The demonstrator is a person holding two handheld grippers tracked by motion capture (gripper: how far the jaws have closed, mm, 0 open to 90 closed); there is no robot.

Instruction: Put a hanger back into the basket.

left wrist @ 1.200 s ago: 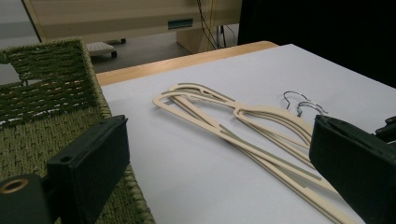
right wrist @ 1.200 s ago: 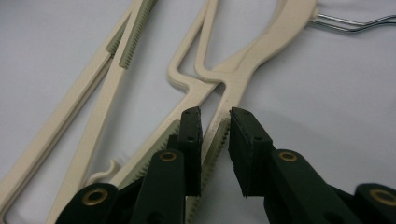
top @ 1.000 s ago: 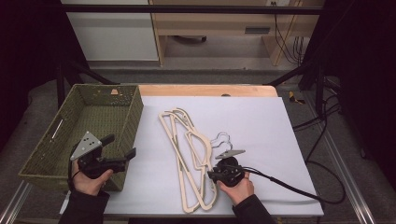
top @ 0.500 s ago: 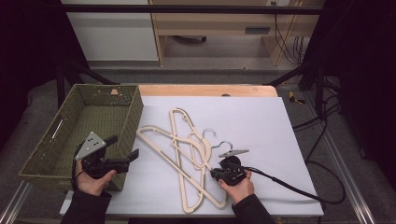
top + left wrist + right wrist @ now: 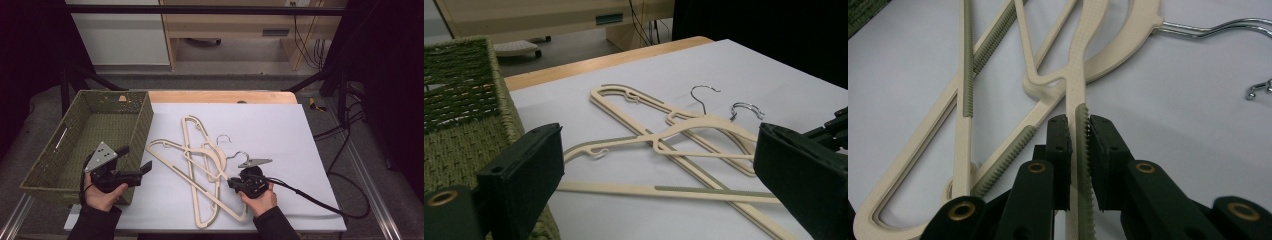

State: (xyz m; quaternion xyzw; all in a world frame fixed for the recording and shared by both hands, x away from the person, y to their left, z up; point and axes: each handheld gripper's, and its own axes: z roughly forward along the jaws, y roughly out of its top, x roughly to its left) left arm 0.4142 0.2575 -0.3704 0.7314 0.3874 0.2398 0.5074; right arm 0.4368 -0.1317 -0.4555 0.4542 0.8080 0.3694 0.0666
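Cream plastic hangers (image 5: 200,187) with metal hooks lie crossed on the white sheet in the middle of the table. My right gripper (image 5: 234,183) is shut on one hanger's arm (image 5: 1075,60) at its ribbed grey-green strip; its jaws have just been closing, with that arm between them. A second hanger (image 5: 184,131) lies under it, pointing away from me. My left gripper (image 5: 136,161) hovers at the basket's near right corner, level, facing the hangers (image 5: 704,122). Its jaws (image 5: 656,150) stand wide open with nothing between them.
A green woven basket (image 5: 145,120) stands at the table's left, seemingly with nothing in it. The white sheet (image 5: 270,130) spreads bare to the right of the hangers. My right gripper's cable (image 5: 310,195) trails off to the right. Dark frame bars and cables lie beyond the table.
One hanger has swung out of the stack, its far end now pointing left toward the basket. The right gripper has stayed at the hangers' near end. The left hand has barely shifted.
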